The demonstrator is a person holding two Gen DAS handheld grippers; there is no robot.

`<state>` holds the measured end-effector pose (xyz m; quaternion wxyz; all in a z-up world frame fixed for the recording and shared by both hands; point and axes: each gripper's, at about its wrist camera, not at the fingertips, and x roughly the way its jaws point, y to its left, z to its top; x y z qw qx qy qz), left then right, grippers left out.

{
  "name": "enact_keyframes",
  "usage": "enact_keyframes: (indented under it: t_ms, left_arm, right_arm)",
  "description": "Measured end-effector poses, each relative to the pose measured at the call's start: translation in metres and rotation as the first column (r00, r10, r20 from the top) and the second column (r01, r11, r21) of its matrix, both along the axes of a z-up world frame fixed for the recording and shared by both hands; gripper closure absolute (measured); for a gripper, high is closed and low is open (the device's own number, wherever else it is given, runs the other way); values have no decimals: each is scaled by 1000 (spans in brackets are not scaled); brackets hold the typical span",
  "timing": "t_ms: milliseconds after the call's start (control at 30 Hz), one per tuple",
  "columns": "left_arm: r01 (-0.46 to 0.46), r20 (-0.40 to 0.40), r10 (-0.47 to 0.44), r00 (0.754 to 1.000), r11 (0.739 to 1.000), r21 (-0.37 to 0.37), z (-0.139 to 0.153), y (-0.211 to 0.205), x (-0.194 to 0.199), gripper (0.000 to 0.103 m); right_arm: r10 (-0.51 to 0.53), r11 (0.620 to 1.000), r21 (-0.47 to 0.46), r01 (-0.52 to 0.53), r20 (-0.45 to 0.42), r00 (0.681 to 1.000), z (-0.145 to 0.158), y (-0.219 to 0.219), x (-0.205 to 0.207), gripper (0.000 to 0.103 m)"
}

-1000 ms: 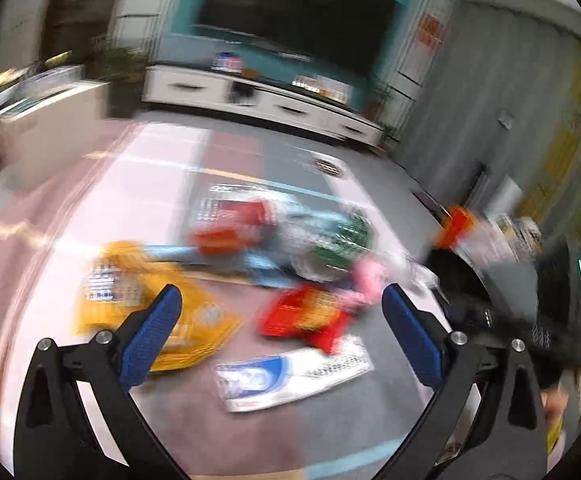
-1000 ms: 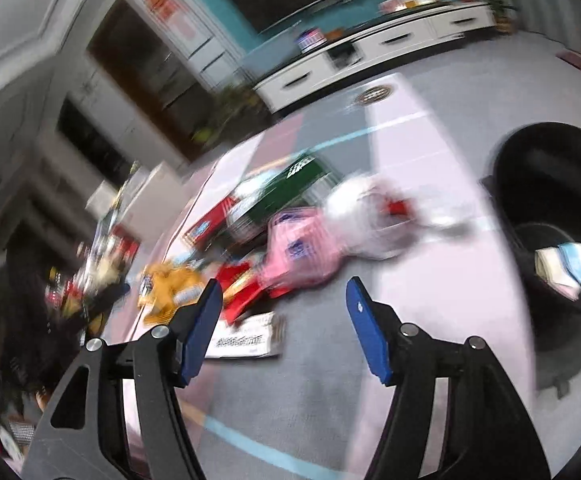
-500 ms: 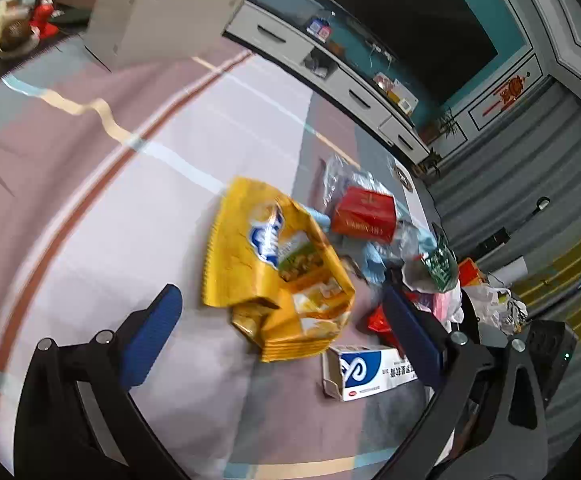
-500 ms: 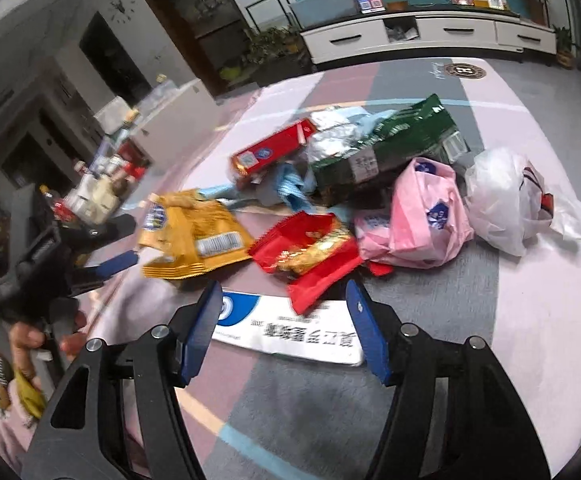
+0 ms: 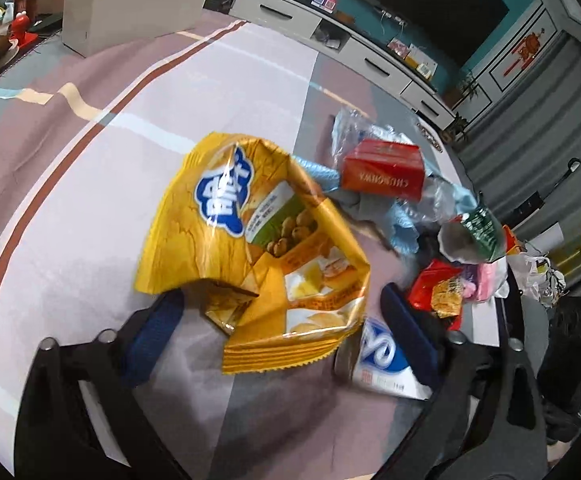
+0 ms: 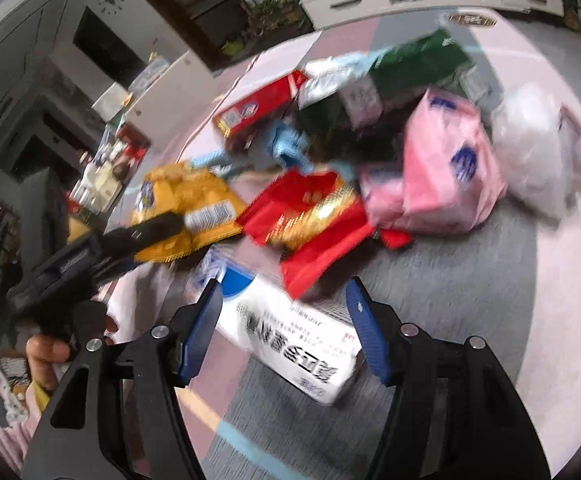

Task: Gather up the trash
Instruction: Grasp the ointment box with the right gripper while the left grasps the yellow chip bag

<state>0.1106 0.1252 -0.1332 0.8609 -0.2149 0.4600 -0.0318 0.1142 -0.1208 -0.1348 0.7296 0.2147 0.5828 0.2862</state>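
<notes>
Left wrist: left gripper (image 5: 278, 326) gapes around the yellow bag (image 5: 250, 240) at twelve o'clock; crinkly foil could slip out.

Right wrist: right gripper (image 6: 284, 330) gapes over the white box (image 6: 290, 340); the red wrapper (image 6: 306, 220), at twelve o'clock, might snag.

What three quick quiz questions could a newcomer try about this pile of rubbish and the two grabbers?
1. True or false: the left gripper is open, with the yellow snack bag between its fingers.
2. Which item lies between the fingers of the right gripper? A) the pink plastic bag B) the white and blue box C) the red carton
3. Fill in: the surface under the trash is a striped ____.

Key: 1 true; 2 B; 3 rug.
</notes>
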Motion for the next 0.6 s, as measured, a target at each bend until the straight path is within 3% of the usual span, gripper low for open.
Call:
enact_keyframes:
  t_ms: [33,100,300,500,567,600]
  left_arm:
    - [3,3,-4,1000,1000,16,1,-1,0,23]
    - [12,2,-12,1000,1000,10,1,1,-3,24]
    - [15,9,-16,1000,998,54,1,-4,-9,27]
    - [-12,28,11,1000,999,39,8,-4,-15,42]
    - [-19,44,18,999,999,40,13,-3,-18,44]
    - [-22,52,20,998,999,42,15,-2,-19,45]
  right_arm:
    - [30,999,10,-30,-7,1000,1,2,-5,40]
    - [93,995,17,-93,-4,996,6,8,-18,40]
    - [153,981,-131,-145,52,987,14,28,-38,40]
    - [229,946,-266,-186,141,963,20,62,-47,40]
    - [237,938,-294,-186,149,960,17,65,-44,46]
    - [240,935,-303,-185,155,958,18,66,-45,58]
